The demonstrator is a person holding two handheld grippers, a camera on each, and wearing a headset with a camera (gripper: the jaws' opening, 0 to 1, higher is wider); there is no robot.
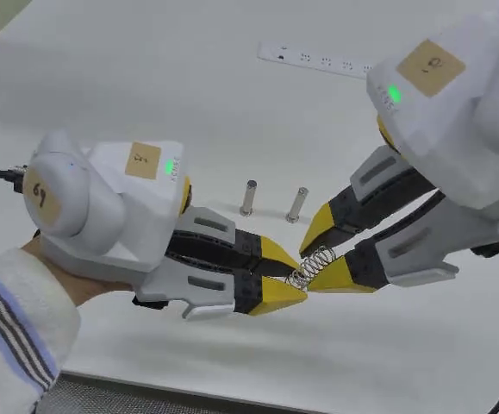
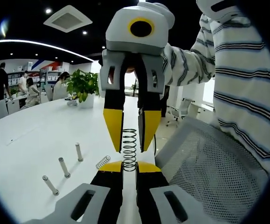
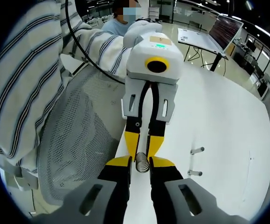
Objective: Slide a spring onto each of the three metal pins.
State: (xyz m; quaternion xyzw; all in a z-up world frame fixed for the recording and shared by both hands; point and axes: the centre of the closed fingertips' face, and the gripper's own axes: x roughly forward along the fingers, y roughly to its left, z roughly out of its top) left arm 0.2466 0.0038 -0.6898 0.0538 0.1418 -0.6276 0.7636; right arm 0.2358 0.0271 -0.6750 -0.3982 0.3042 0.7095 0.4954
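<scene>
Your left hand-held gripper is clamped on one end of the spring. The right hand-held gripper is pinched on the other end. So the spring hangs in the air between the two, above the worktop, on your side of the pins.

Looks like a hand-over to me. I'd only let go with one side once the other has a firm grip near its end and the bore is left open. Then line the coil up straight over a pin and lower it without squashing it. Springs love to ping away, so go easy on the squeeze.

Views: the left gripper view gives you all three pins standing bare in a row, plus a loose spring lying just beside them. The head view has two pins. The right gripper view looks at the coil end-on.
</scene>
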